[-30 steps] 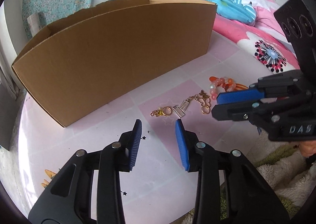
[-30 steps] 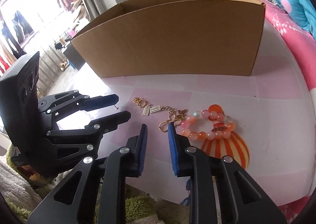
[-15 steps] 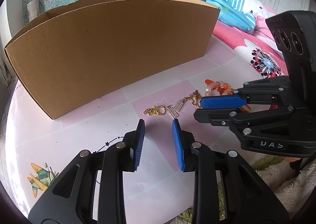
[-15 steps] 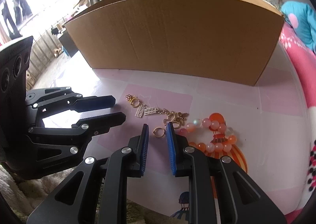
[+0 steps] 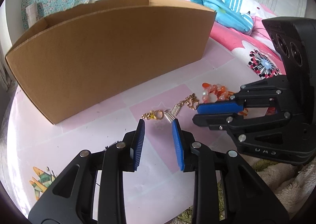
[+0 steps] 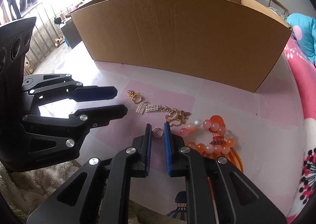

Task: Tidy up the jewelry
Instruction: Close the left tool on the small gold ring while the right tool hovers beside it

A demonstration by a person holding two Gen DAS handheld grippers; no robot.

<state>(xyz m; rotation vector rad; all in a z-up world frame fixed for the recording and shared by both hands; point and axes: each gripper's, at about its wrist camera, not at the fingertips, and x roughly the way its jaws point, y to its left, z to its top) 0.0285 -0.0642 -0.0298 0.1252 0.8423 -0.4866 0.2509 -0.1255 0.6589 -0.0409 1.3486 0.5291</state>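
Note:
Jewelry lies on the pink table [image 5: 94,141] in front of a cardboard box [image 6: 177,36]. There is a small gold ring [image 6: 157,132], a butterfly-and-heart keychain [image 6: 173,117], abacus charms [image 6: 151,108], a gold ring with a charm [image 6: 135,96] and an orange bead bracelet [image 6: 206,124]. My right gripper [image 6: 157,128] is closing, and the small ring fills the gap between its pads and touches both. My left gripper [image 5: 158,125] is also closing, with nothing between its blue pads. The charm ring [image 5: 157,115] lies just beyond its tips. The right gripper [image 5: 196,114] sits to its right, and the bracelet [image 5: 213,90] is beyond it.
The box [image 5: 110,56] stands open-topped across the back of the table. A bed with pink and blue bedding [image 5: 246,50] lies to the right. A fluffy rug [image 5: 276,176] lies below the table's near edge. The left gripper [image 6: 121,101] hovers left of the charms.
The right gripper moved in over the small gold ring and its jaws narrowed around it. The left jaws narrowed a little and edged toward the charm ring.

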